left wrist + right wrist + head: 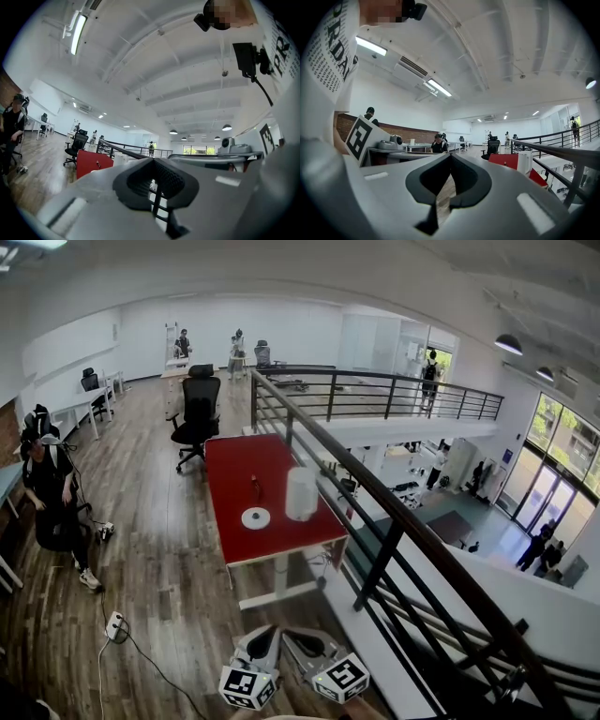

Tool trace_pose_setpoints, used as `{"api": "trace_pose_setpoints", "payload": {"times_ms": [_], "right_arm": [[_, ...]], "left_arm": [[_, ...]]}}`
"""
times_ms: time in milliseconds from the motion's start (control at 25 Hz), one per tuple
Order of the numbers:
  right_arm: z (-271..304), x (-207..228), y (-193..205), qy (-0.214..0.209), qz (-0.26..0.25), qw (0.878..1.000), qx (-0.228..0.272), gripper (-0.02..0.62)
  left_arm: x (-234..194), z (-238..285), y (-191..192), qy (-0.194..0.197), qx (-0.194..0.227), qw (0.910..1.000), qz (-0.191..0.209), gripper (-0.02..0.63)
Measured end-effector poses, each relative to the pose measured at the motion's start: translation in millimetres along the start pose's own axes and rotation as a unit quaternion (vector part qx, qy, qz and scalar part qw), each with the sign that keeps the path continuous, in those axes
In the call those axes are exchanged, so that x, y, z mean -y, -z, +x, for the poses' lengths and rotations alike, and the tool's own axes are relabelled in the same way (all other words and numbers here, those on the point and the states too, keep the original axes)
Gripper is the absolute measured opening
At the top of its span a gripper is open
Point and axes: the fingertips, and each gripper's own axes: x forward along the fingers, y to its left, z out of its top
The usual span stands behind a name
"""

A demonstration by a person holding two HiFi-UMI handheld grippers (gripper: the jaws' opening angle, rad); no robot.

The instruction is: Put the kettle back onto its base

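Item 1: kettle (301,493), white, upright on the red table (234,460), close to the table's right edge beside the railing (375,507). It does not sit on its base.

Item 2: base (255,517), a white round disc lying flat on the same table. It is just left of the kettle and apart from it, near the table's front edge.

Item 3: small object (255,487) on the table behind the base, too small to identify.

Item 4: left gripper (263,638), at the bottom of the head view over the wooden floor (159,549), well apart from the table. Its jaws are clenched tip to tip with nothing between the pads.

Item 5: right gripper (298,641), just beside the left one. Its jaws are likewise pressed together and empty. Its own view shows the kettle far off to the right.

Item 6: black office chair (199,413), beyond the table's far end.

Item 7: seated person (52,493) at the left wall.

Item 8: power strip (116,624) with a cable, on the floor left of the grippers
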Motion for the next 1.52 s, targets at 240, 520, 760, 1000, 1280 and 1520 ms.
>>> {"api": "trace_pose_setpoints", "payload": {"times_ms": [240,520,760,1000,1280,1520], "right_arm": [[0.5,1.0,2.1,0.001,0.001,1.000,-0.005,0.003],[5.4,-1.2,0.7,0.000,0.002,1.000,-0.004,0.004],[5.9,-1.7,-1.3,0.007,-0.003,1.000,0.000,0.004],[7.1,1.0,0.3,0.020,-0.007,1.000,0.002,0.004],[6.4,1.6,2.9,0.025,-0.007,1.000,-0.004,0.004],[5.4,5.8,1.4,0.025,-0.012,1.000,-0.011,0.004]], "left_arm": [[0.4,1.2,-0.2,0.004,-0.005,0.9997,0.023,-0.009],[-4.0,-0.5,-2.3,0.004,-0.008,0.9992,0.038,-0.009],[-4.1,-0.3,-4.9,0.016,-0.007,0.9990,0.040,-0.009],[-3.7,0.4,-3.8,0.027,-0.005,0.9985,0.047,-0.009],[-2.4,-0.2,-1.4,0.035,-0.007,0.9985,0.041,-0.009],[-0.3,4.1,-1.2,0.040,-0.012,0.9984,0.039,-0.009]]}}
